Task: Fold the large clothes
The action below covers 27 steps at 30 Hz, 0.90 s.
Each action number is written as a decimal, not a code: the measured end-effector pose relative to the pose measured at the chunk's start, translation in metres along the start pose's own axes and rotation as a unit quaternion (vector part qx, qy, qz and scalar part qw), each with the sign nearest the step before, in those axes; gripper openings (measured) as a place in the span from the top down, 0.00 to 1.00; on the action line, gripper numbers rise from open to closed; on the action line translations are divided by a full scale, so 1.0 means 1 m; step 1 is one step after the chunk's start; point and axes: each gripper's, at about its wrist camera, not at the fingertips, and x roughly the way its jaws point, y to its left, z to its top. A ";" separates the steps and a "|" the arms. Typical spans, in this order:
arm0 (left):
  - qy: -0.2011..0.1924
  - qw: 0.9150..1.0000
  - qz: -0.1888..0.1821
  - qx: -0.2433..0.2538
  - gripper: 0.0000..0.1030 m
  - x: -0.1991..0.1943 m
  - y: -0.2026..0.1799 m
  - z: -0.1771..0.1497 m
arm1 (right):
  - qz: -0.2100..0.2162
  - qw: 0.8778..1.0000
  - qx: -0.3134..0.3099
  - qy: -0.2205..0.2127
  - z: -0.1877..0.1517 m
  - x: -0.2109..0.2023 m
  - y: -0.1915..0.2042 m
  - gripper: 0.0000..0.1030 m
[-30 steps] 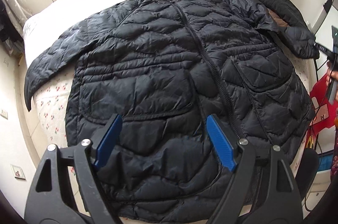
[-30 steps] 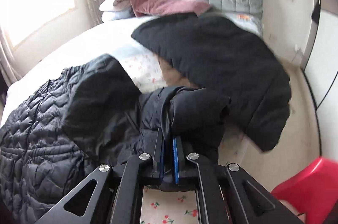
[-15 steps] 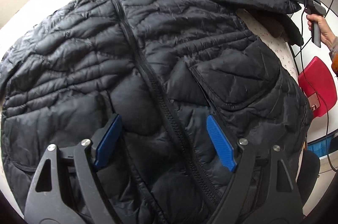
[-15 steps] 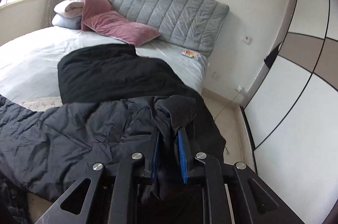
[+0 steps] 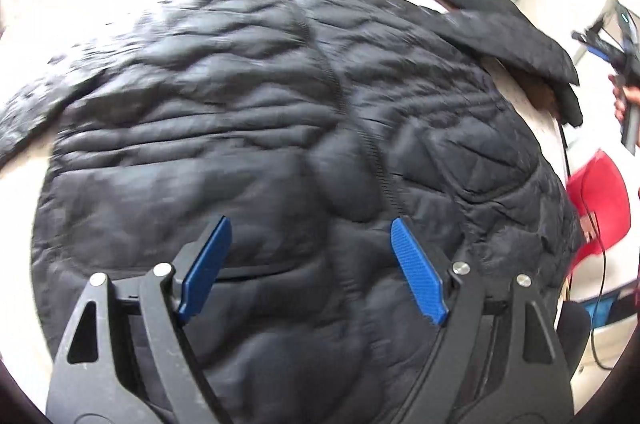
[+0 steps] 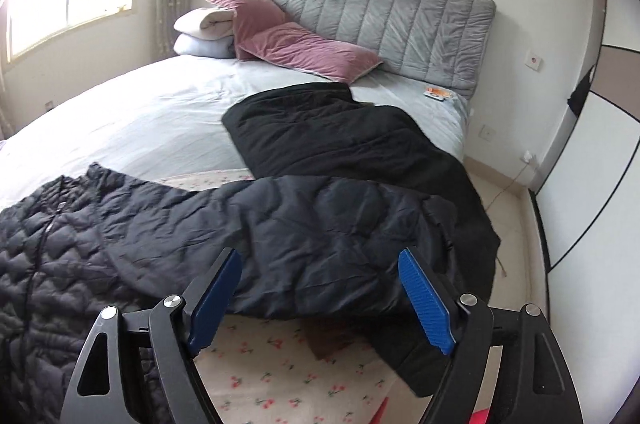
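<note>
The black quilted jacket [image 5: 280,151] lay spread front-up on the bed [image 6: 152,111], its zipper [image 5: 360,127] running away between the left gripper's [image 5: 310,224] wide-spread blue pads, which held nothing above the hem. Its sleeve [image 6: 320,236] stretched flat just beyond the right gripper [image 6: 320,260], whose jaws also stood wide and empty. A second black garment [image 6: 340,131] lay farther ahead, then pink pillows [image 6: 296,43] against the grey headboard [image 6: 380,11]. A red chair [image 5: 600,199] stood to the left gripper's right.
</note>
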 end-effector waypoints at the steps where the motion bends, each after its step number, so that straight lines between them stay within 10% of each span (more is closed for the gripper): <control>1: -0.004 1.000 0.009 -0.017 0.20 -0.008 0.017 0.000 | 0.022 1.000 -0.003 0.008 -0.003 -0.005 0.010 0.18; 8: -0.047 0.984 0.054 -0.166 0.20 -0.050 0.156 -0.011 | 0.145 0.987 0.015 0.067 -0.032 -0.017 0.062 0.17; 17: -0.109 0.926 0.067 -0.354 0.20 -0.049 0.331 -0.036 | 0.169 0.979 -0.016 0.110 -0.069 -0.027 0.130 0.17; 27: -0.186 0.819 -0.009 -0.543 0.39 -0.005 0.425 -0.053 | 0.211 0.962 -0.066 0.159 -0.108 -0.030 0.204 0.17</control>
